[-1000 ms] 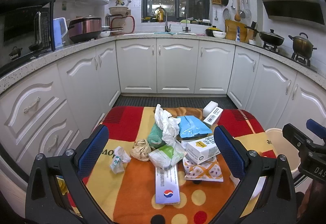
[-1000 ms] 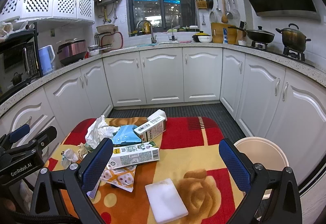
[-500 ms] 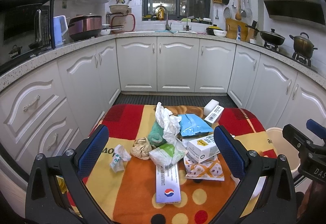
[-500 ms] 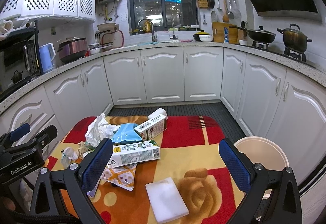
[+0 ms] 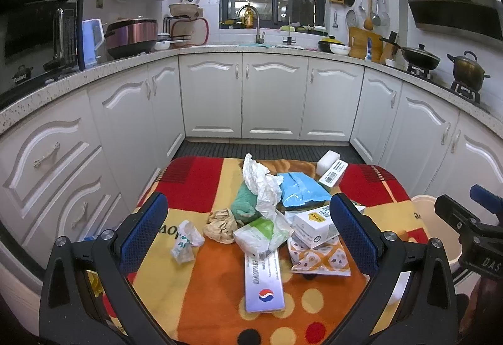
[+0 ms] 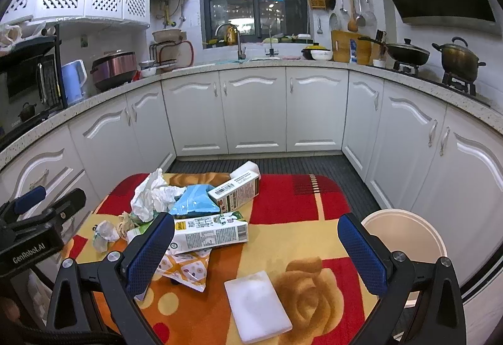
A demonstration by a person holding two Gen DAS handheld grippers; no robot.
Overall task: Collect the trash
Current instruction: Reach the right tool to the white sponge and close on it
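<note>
While nothing is yet picked up, the left wrist view shows the left hand-held gripper [image 5: 248,235] with its jaws spread wide and empty, hanging above a heap of trash on the tabletop [image 5: 374,181]. Pile contents: crumpled white paper [image 5: 262,184] on top, a green cloth [image 5: 245,203], a blue bag [image 5: 300,189], a brown paper wad [image 5: 221,224], a small crumpled wrapper [image 5: 185,239] set apart to the left, a white box with a yellow label [image 5: 312,224], a patterned wrapper [image 5: 319,258] under it, and a long flat box [image 5: 263,280] nearest the camera. A pale bucket [image 5: 422,210] stands just off the tabletop's right edge.

Right wrist view: the right hand-held gripper [image 6: 256,254] is likewise wide open and empty, above the tabletop. A white foam slab [image 6: 257,305] lies alone between its fingers, near the camera. A milk carton [image 6: 209,232] and a second carton [image 6: 235,192] lie to the left. The bucket sits low at right, open and apparently empty.

Step judged: approach, collection not started. Next move likely calls for lowering one gripper over a single piece, closing on it, then carrying it to the bucket. Loose paper may slip or drag neighbours.
</note>
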